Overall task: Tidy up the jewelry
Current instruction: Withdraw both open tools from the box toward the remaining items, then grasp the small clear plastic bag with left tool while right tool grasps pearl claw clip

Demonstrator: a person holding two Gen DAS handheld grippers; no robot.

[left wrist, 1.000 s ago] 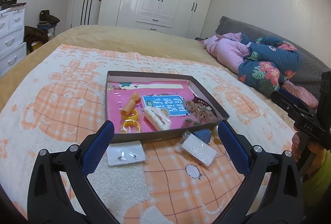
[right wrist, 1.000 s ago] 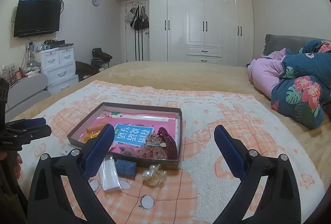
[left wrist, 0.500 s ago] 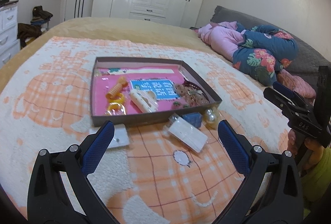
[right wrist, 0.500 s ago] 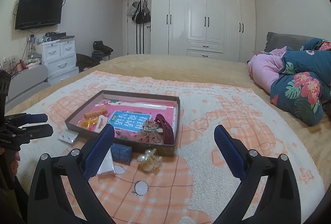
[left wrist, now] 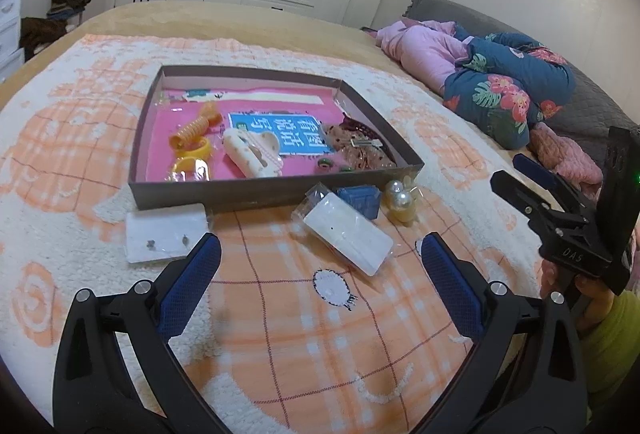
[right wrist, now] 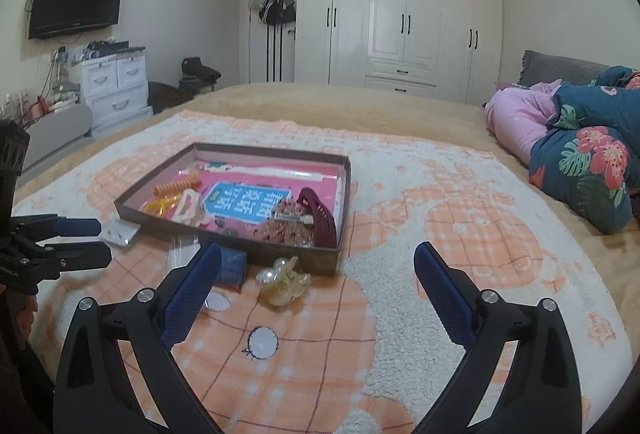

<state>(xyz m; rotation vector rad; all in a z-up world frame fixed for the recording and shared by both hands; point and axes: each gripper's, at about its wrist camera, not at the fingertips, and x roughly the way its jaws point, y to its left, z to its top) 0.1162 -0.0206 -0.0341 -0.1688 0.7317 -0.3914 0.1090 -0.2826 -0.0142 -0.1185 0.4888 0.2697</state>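
Note:
A shallow brown box with a pink floor lies on the blanket and holds hair clips, orange rings and a beige claw clip. It also shows in the right wrist view. In front of it lie a white earring card, a white packet, a small blue box and a pearl clip. My left gripper is open and empty, just short of these items. My right gripper is open and empty, near the pearl clip and blue box.
The bed carries an orange and white blanket. A pink and floral quilt pile lies at the right. White wardrobes stand behind, a drawer unit and wall TV at the left.
My left gripper has moved forward and down toward the items in front of the box. My right gripper has moved a little closer to the box too. Both stayed open.

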